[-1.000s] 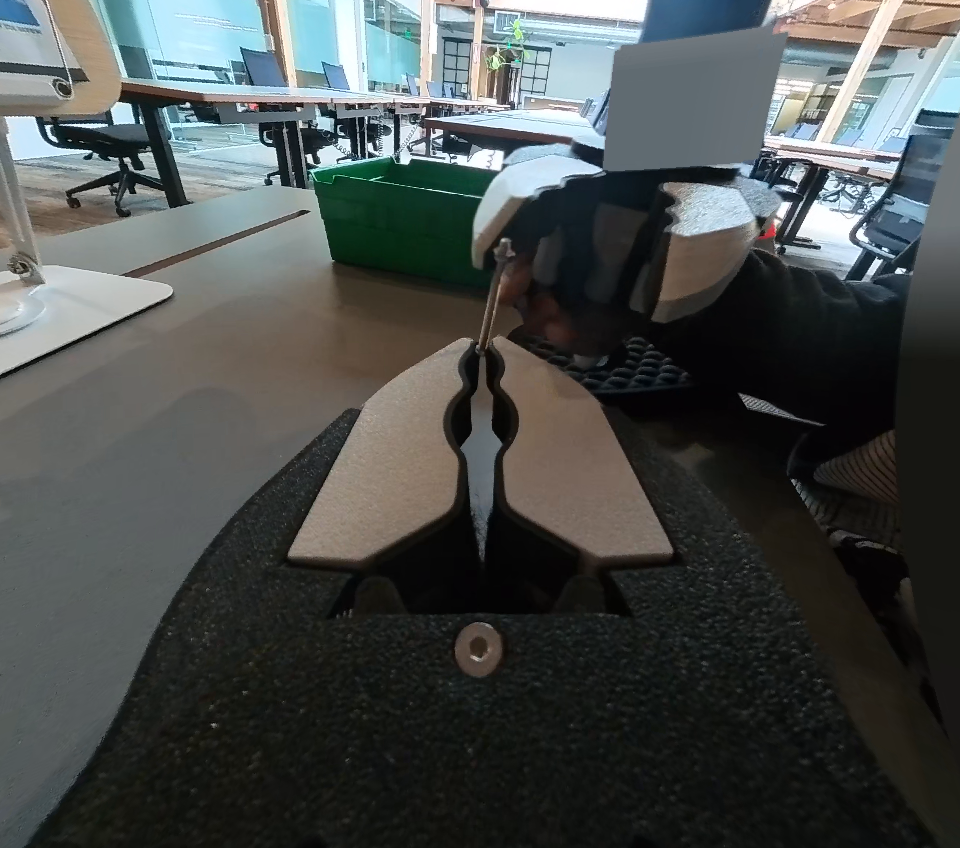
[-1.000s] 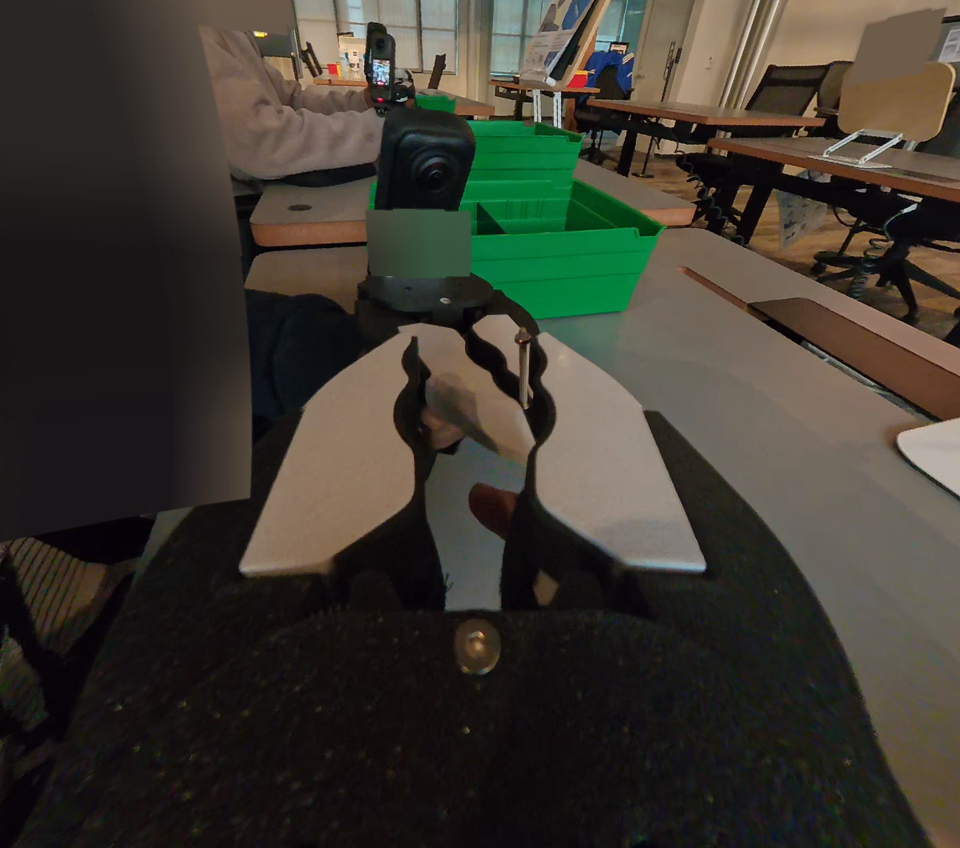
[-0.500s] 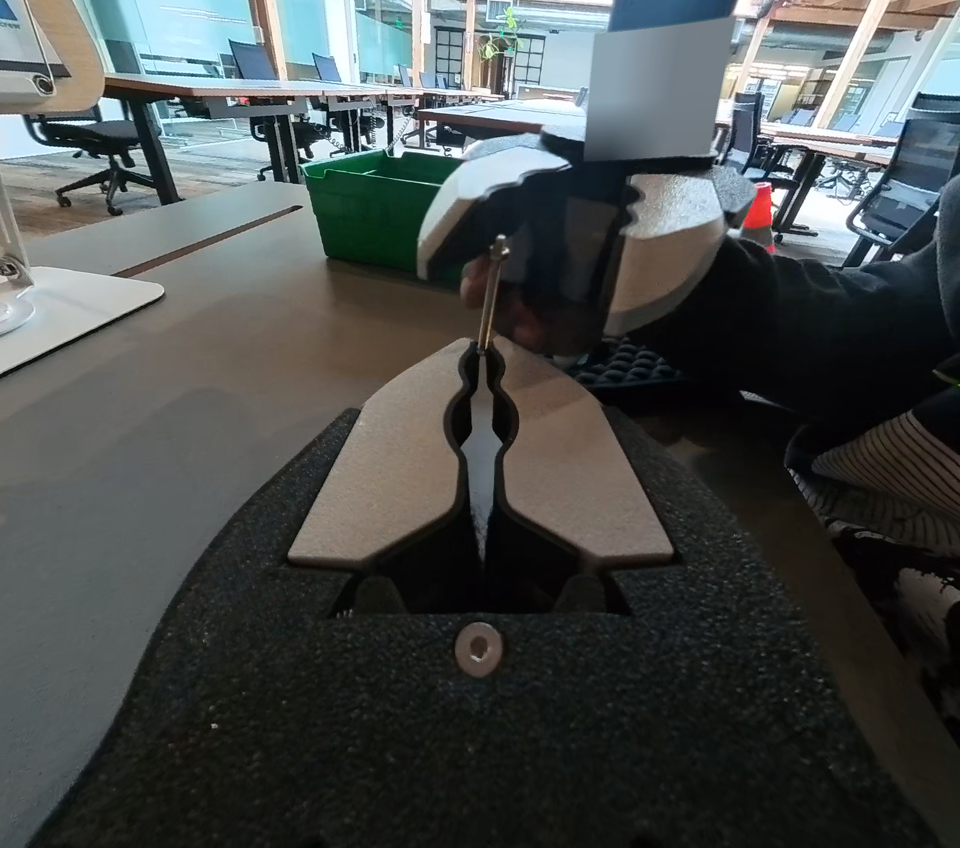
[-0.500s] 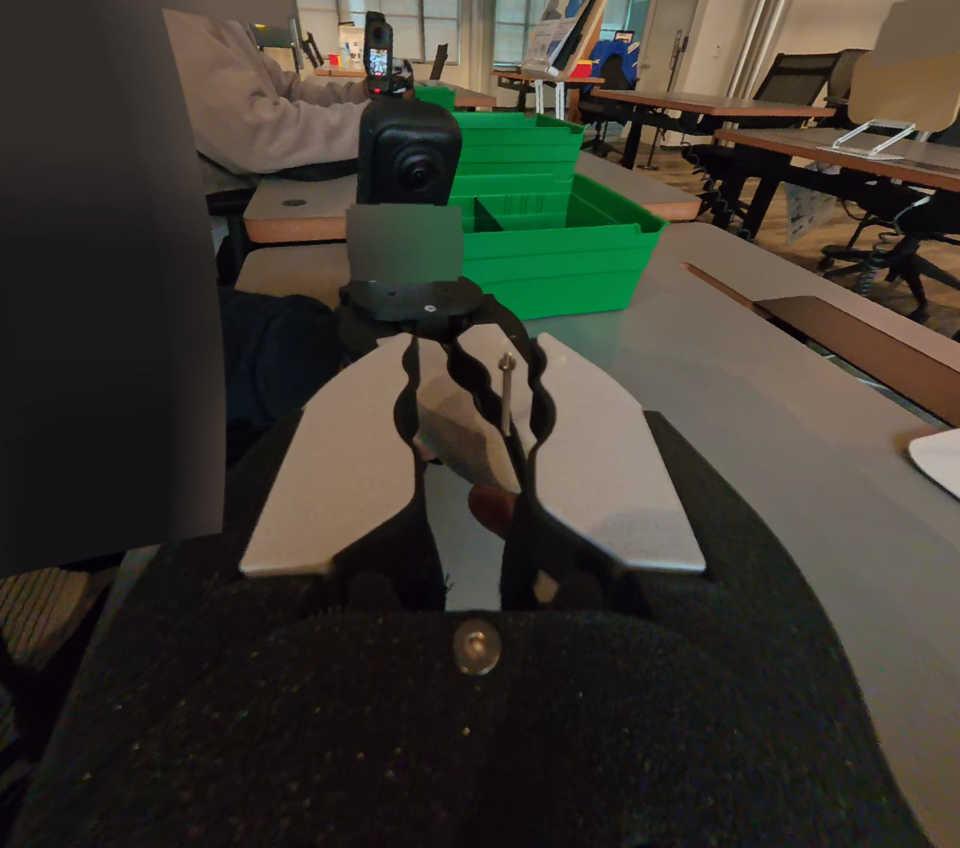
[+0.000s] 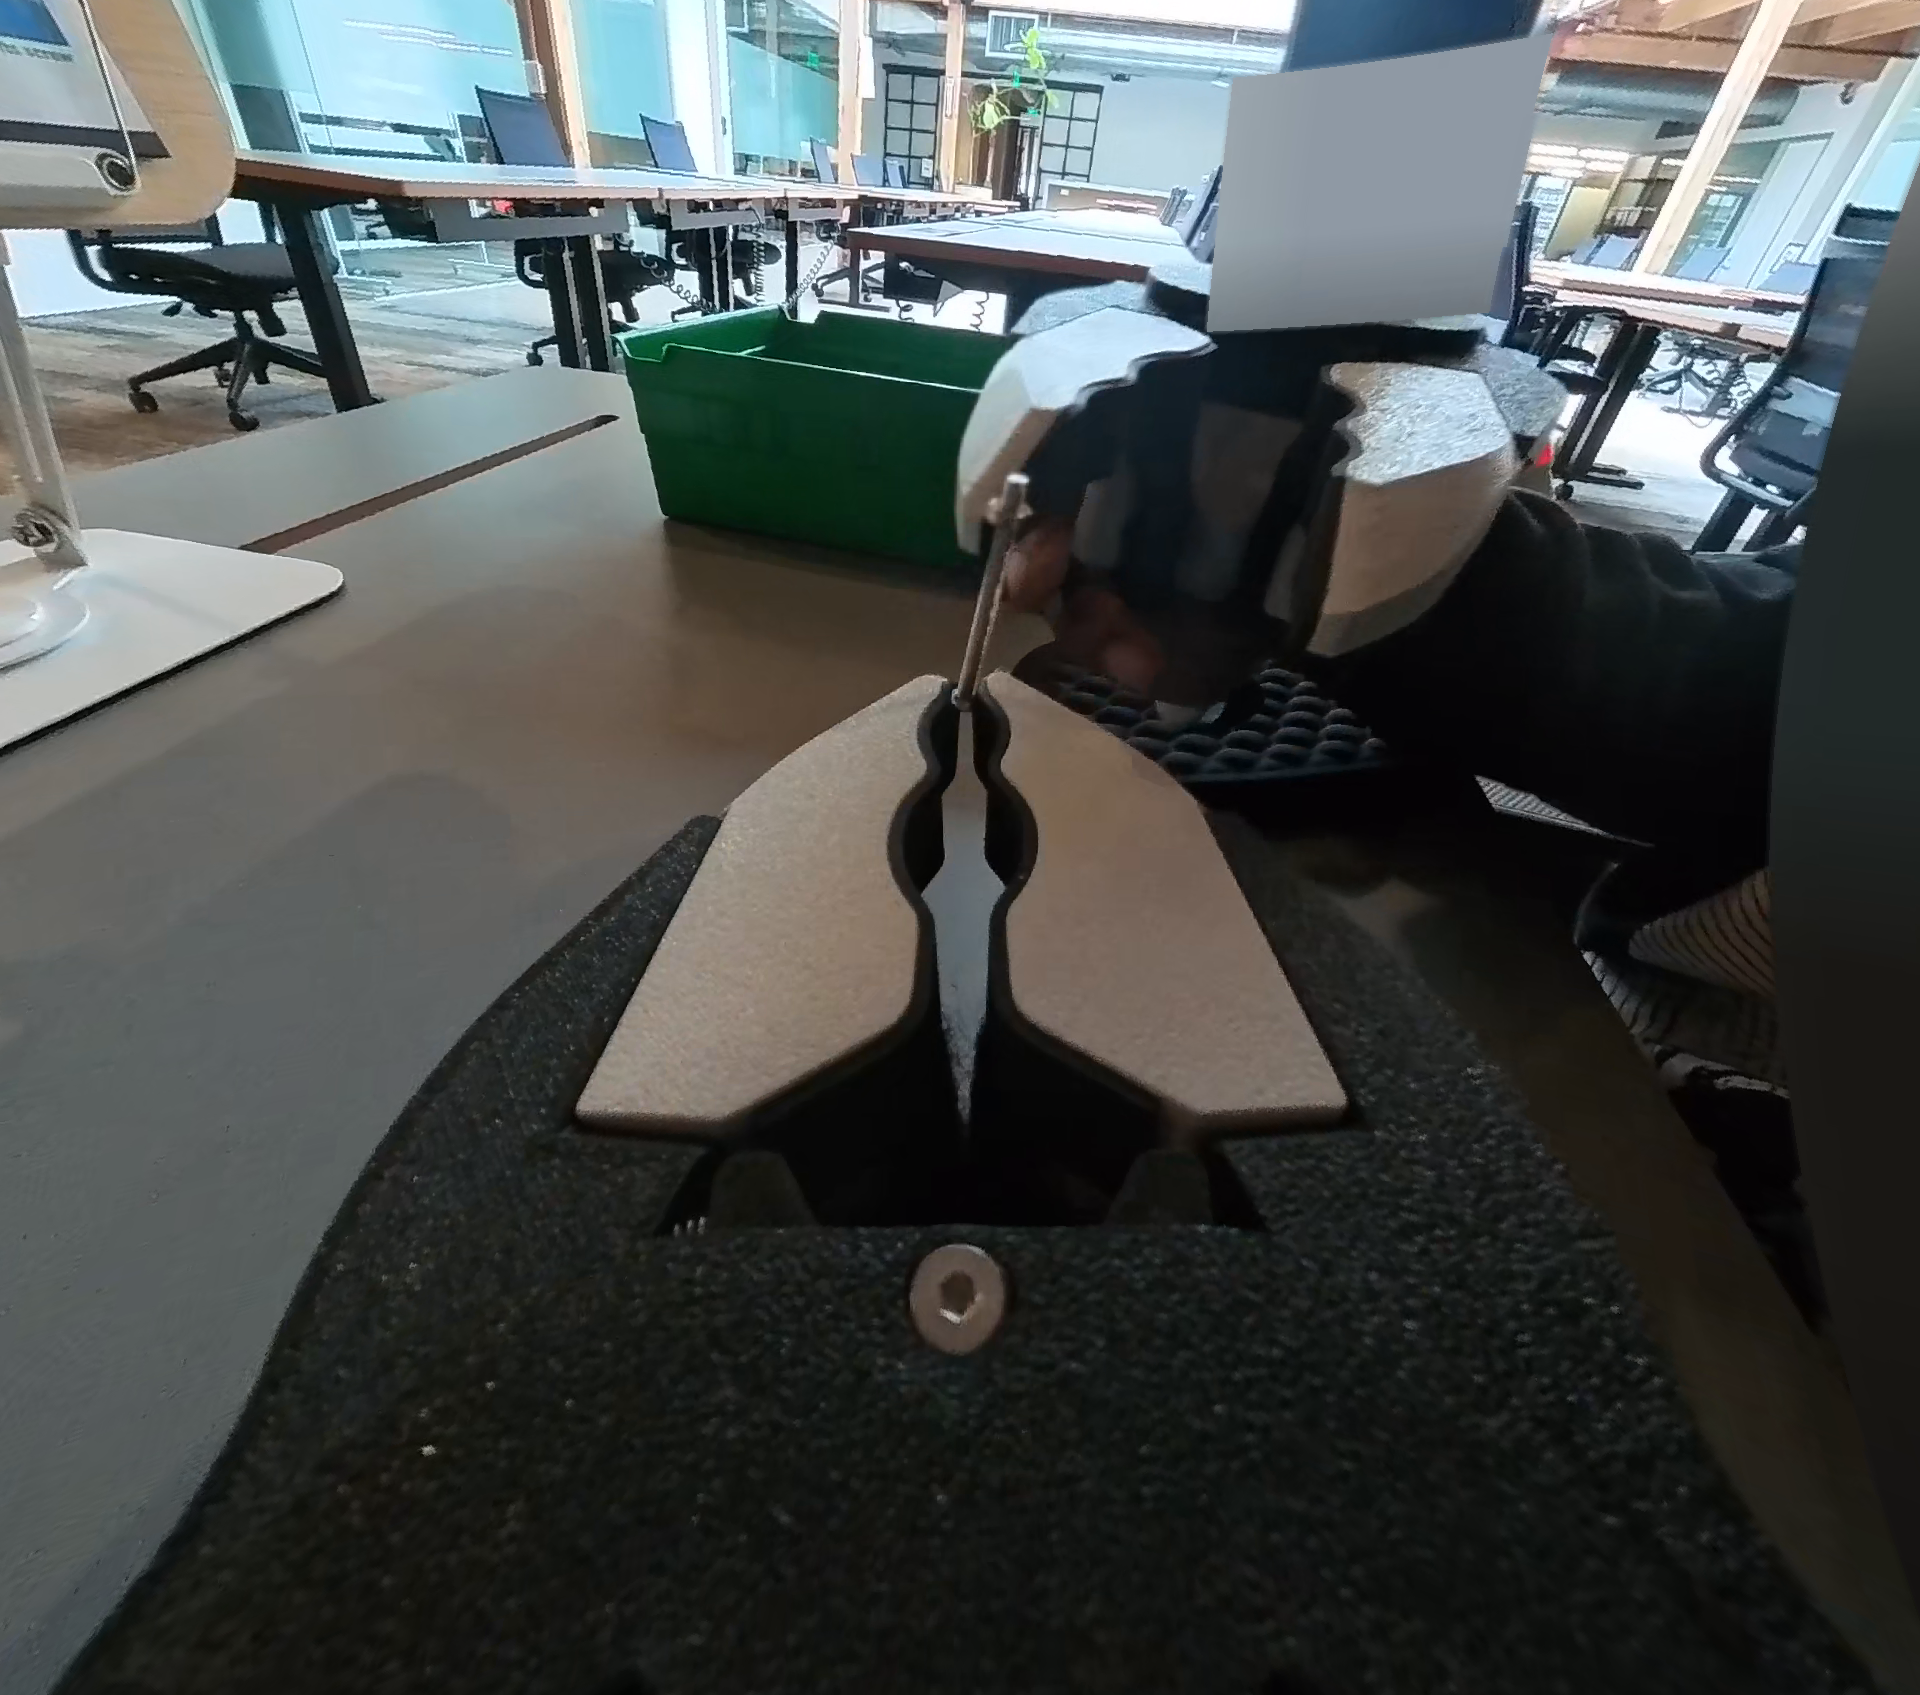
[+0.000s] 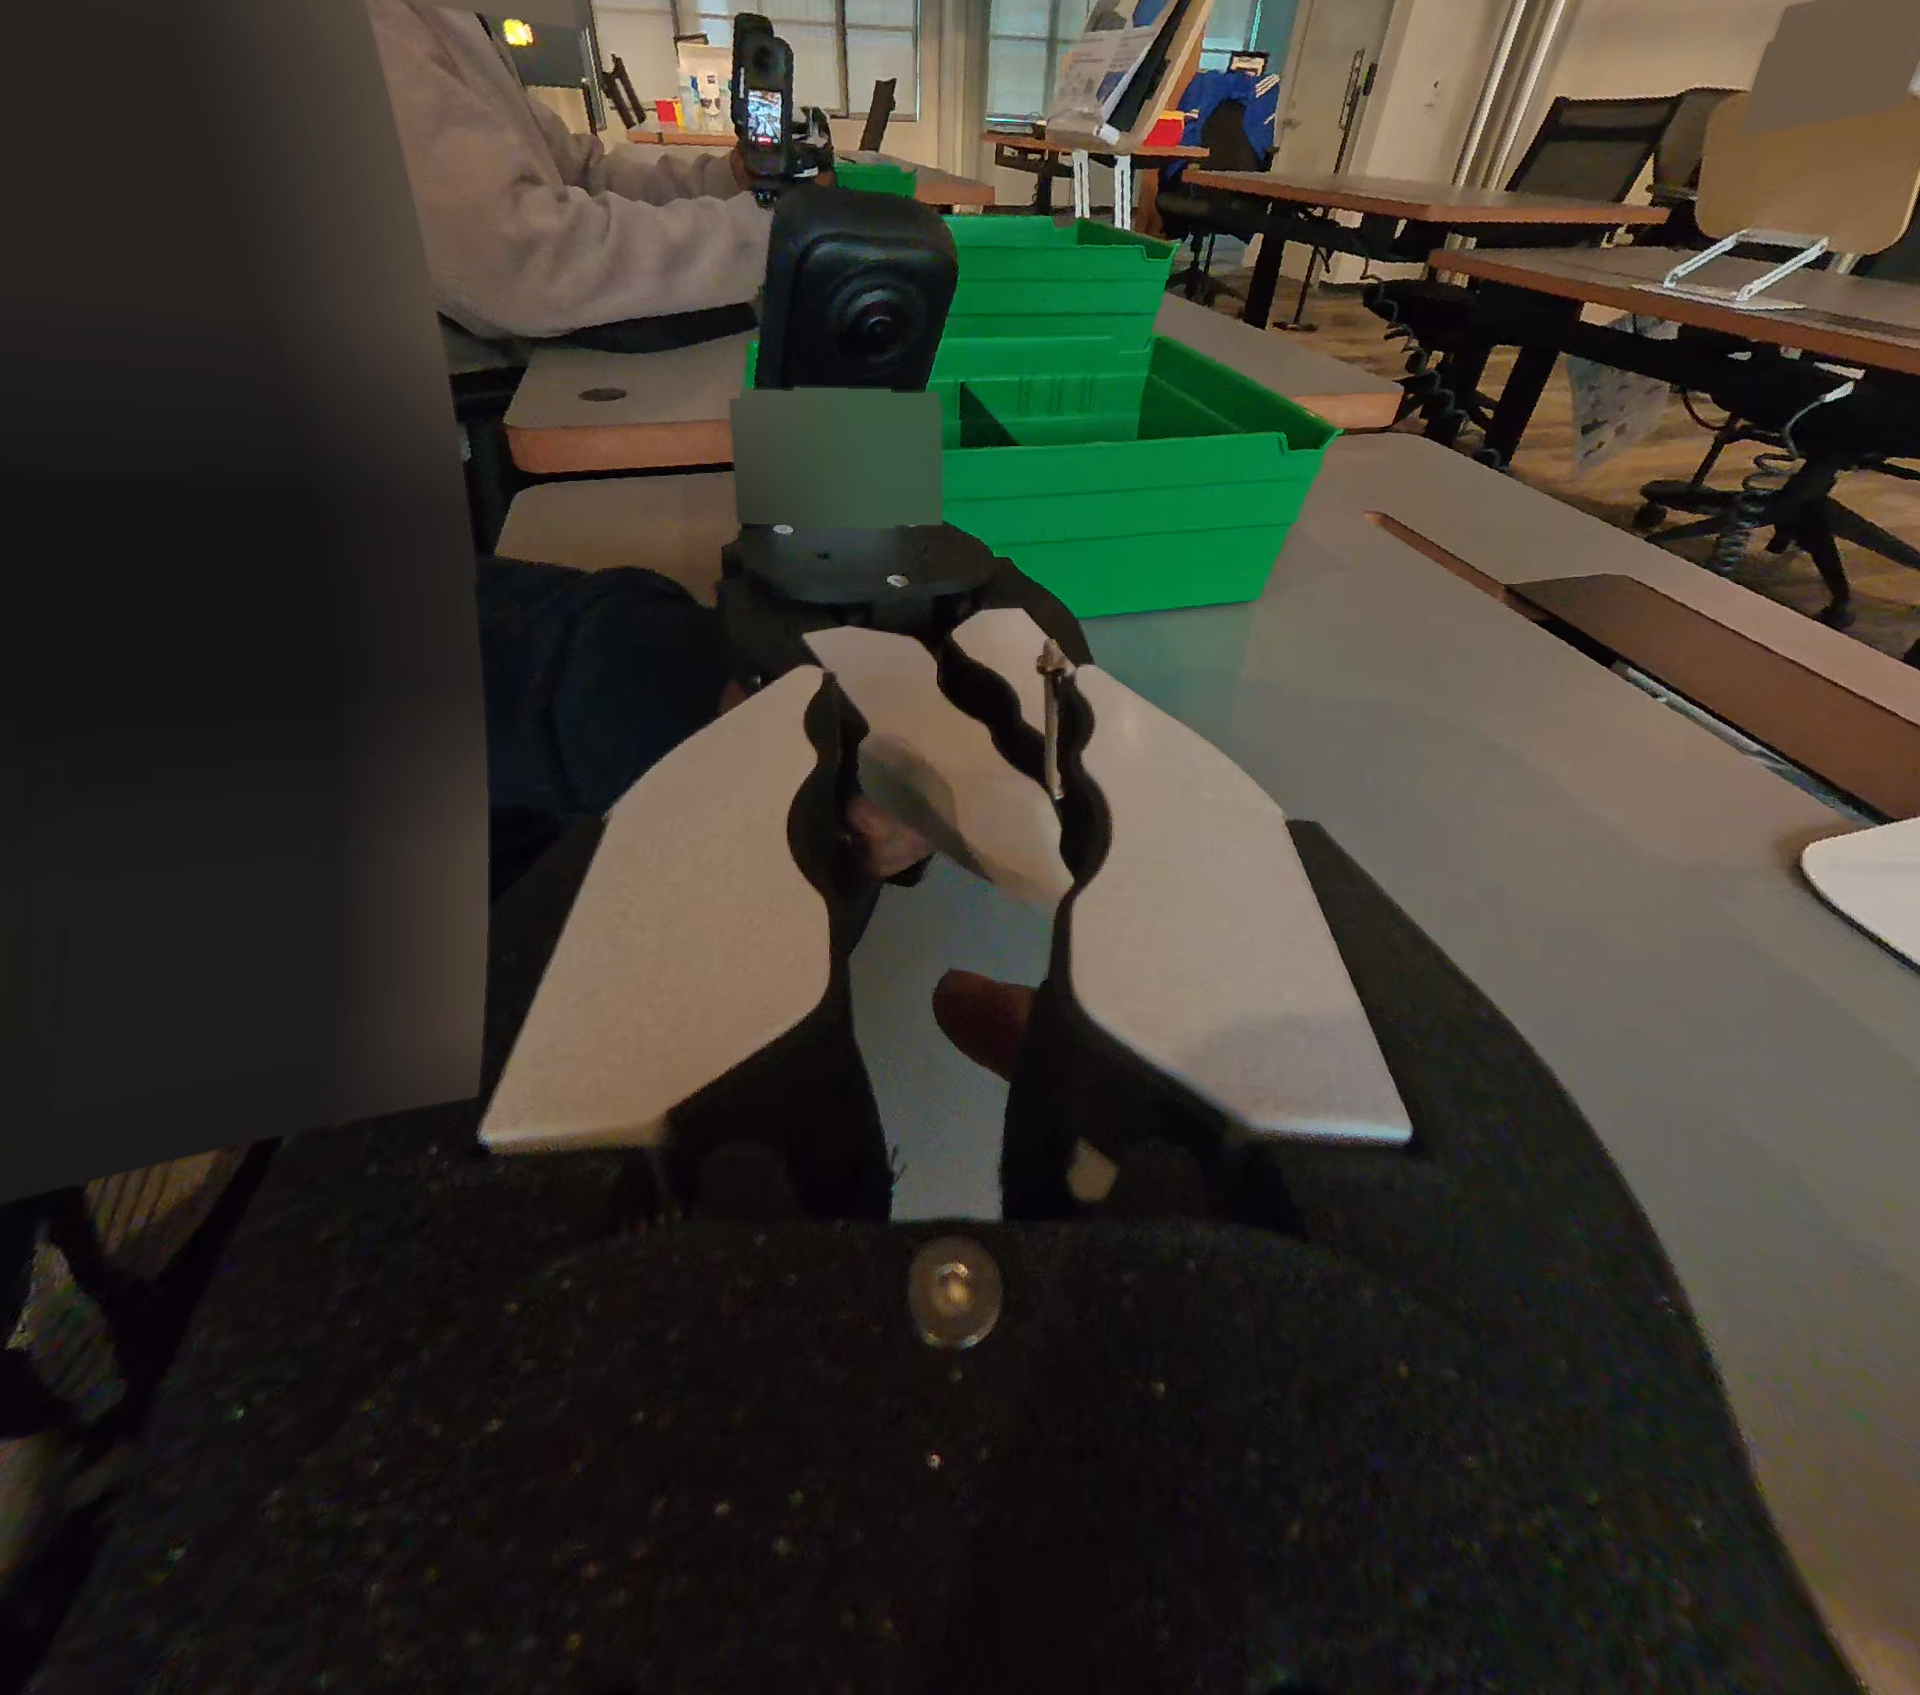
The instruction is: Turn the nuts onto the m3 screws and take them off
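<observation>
The screw is a thin, bright metal rod that stands nearly upright and leans slightly to the right. A small nut sits near its top end. Your left tongs are closed on its lower end, with both pads pinching it at the very tips. Your right tongs are spread wide and grip nothing. The closed left pair reaches in between their pads, and the screw rises just beside your right pad.

From the left wrist you see the screw against the open right tongs facing you, with a hand behind them. You also see a black dimpled mat on the surface beneath them, which the right wrist view does not show. From the right wrist you see inside the green bin, which has a divider, and a second bin stacked behind it. A person in a light sleeve sits at the next desk.

The surface lies open to the left of your left tongs. A white stand base sits near its far left edge, and the green bin is well beyond the tongs. In the right wrist view, a slot cuts into the surface past the bin, and a white plate corner sits at the right edge.
</observation>
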Demonstrator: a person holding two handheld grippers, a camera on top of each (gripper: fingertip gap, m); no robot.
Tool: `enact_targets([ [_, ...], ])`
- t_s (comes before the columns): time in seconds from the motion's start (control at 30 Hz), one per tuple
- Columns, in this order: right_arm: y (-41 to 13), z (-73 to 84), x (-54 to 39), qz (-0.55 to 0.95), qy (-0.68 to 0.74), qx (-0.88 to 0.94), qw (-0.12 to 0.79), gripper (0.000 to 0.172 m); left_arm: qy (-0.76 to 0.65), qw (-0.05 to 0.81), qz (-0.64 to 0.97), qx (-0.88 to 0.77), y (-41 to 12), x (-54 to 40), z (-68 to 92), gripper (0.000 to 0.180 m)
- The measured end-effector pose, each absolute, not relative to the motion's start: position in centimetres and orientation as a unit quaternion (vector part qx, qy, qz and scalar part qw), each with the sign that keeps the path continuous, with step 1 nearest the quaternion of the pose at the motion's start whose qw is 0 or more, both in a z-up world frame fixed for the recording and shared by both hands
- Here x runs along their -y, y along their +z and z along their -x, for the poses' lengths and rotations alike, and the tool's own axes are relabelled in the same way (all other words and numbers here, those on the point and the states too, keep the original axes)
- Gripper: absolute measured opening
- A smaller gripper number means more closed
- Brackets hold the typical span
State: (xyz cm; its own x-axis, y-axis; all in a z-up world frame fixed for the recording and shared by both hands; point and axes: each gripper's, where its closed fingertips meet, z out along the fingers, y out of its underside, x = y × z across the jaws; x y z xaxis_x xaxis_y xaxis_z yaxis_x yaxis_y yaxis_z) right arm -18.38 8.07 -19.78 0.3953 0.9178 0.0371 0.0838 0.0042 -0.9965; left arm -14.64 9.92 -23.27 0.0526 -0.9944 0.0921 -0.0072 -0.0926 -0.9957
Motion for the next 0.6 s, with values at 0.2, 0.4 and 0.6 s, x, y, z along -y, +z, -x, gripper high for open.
enact_targets([
  [0.2,-19.7,17.6,-8.5,0.608,0.36,0.4,0.584,0.039,-0.507,0.486,0.537,-0.467,-23.3,-9.9,14.6,0.002],
  [0.4,-19.5,18.9,-9.3,0.602,0.368,0.406,0.581,0.039,-0.507,0.485,0.537,-0.47,-23.3,-9.8,14.6,0.002],
  [0.6,-19.9,20.0,-9.1,0.601,0.369,0.427,0.566,0.039,-0.501,0.482,0.538,-0.477,-23.5,-9.7,14.4,0.002],
])
